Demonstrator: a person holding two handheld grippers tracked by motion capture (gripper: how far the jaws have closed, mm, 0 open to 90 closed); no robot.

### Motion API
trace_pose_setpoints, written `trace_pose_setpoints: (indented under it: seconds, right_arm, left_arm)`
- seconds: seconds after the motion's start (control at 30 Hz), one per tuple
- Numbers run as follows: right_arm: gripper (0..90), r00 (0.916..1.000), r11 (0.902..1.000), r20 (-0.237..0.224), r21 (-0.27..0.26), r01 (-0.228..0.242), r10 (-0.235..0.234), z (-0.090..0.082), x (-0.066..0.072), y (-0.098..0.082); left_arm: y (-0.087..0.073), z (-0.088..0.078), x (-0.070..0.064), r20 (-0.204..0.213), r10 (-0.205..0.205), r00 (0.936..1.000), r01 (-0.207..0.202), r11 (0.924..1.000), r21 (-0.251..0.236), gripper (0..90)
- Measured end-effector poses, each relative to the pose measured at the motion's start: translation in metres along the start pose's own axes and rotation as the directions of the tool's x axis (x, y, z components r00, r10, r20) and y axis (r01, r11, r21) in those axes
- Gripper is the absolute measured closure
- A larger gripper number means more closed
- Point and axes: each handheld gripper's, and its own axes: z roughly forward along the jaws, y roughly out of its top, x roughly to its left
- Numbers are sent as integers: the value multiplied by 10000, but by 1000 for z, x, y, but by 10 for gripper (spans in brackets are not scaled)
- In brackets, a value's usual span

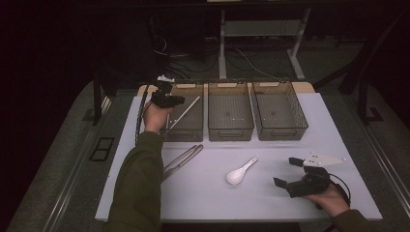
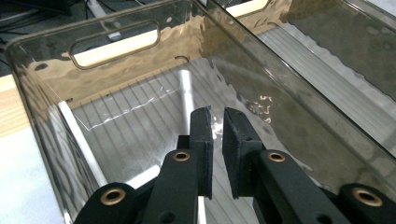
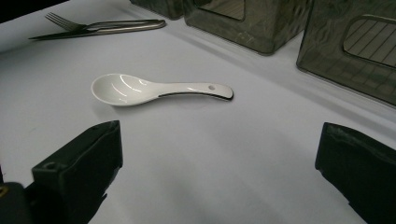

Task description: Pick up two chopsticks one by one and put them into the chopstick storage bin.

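Now: left gripper hovering in smoky bin, right one sitting wide by spoon

Upper left of the high view, the left gripper (image 1: 167,100) is hanging inside the left bin (image 1: 186,134), a clear smoke-tinted plastic tub with a ribbed floor and slot handles. Its flat black jaws are sitting almost together with a thin slit between them, pinching nothing. In the left gripper view the white stick (image 2: 186,88), slim, round and smooth, is lying on the ribbed bin floor (image 2: 116,42) and running under the jaw tips (image 2: 217,114). From above the stick (image 1: 186,111) is slanting across the bin.

Lower right, the right gripper (image 1: 288,172) is resting low over the matte white table (image 1: 212,198), jaws spread wide and empty. Just ahead of it the spoon (image 3: 154,88), glossy white ceramic with a deep oval bowl, is lying flat on the table, apart from both blocky pads. Two more ribbed bins (image 1: 230,111) are standing to the right of the first. A metal fork and knife (image 3: 93,25) are lying together upper left in the right gripper view.
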Motion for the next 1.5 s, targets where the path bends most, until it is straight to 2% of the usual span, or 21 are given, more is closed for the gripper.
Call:
trace_pose_setpoints:
  seconds: [0.13, 0.3, 0.37, 0.47, 0.5, 0.53, 0.77, 0.8, 0.97, 1.2, 1.37, 1.5]
  right_arm:
    - [7, 10000, 10000, -11, 4, -23, 23, 0, 0, 0]
    - [7, 10000, 10000, -35, 25, -40, 40, 1, 0, 1]
    - [7, 10000, 10000, -38, 24, -43, 43, 1, 0, 1]
    - [7, 10000, 10000, -15, 43, -55, 55, 0, -1, 1]
    - [7, 10000, 10000, -6, 30, -63, 63, 0, -1, 1]
    - [7, 10000, 10000, -1, 5, -70, 70, 0, -1, 1]
    - [7, 10000, 10000, 0, 12, -42, 42, 0, -2, 0]
    - [7, 10000, 10000, 4, 9, -50, 50, 0, -2, 0]
    - [7, 9999, 9999, 18, -9, -104, 104, -2, -1, 0]
    - [7, 10000, 10000, 10, -2, -91, 91, -2, -1, 0]
    - [7, 10000, 10000, 11, -34, -68, 68, -2, -1, 0]
    - [7, 10000, 10000, 3, -52, -35, 35, -3, -1, 0]
  left_arm:
    - [1, -4, -4, 131, 137, 9998, -137, 9999, 2, 761]
    - [2, -13, -11, 482, 562, 9973, -561, 9984, -41, 660]
    - [2, -19, -16, 548, 614, 9966, -609, 9981, -113, 624]
    - [-1, -27, -22, 908, 831, 9924, -804, 9962, -330, 569]
    - [-3, -29, -26, 1013, 779, 9918, -748, 9966, -343, 557]
    - [-5, -32, -29, 1049, 973, 9897, -936, 9948, -397, 548]
    - [-19, -43, -46, 1436, 1148, 9830, -1080, 9927, -542, 508]
    - [-21, -45, -48, 1472, 1286, 9807, -1209, 9908, -602, 505]
    - [-30, -53, -59, 1640, 1422, 9762, -1320, 9887, -717, 489]
    - [-43, -67, -75, 1906, 1629, 9681, -1413, 9824, -1220, 463]
    - [-53, -77, -89, 2092, 1918, 9589, -1650, 9764, -1392, 436]
    - [-62, -81, -97, 2188, 2034, 9543, -1729, 9733, -1508, 396]
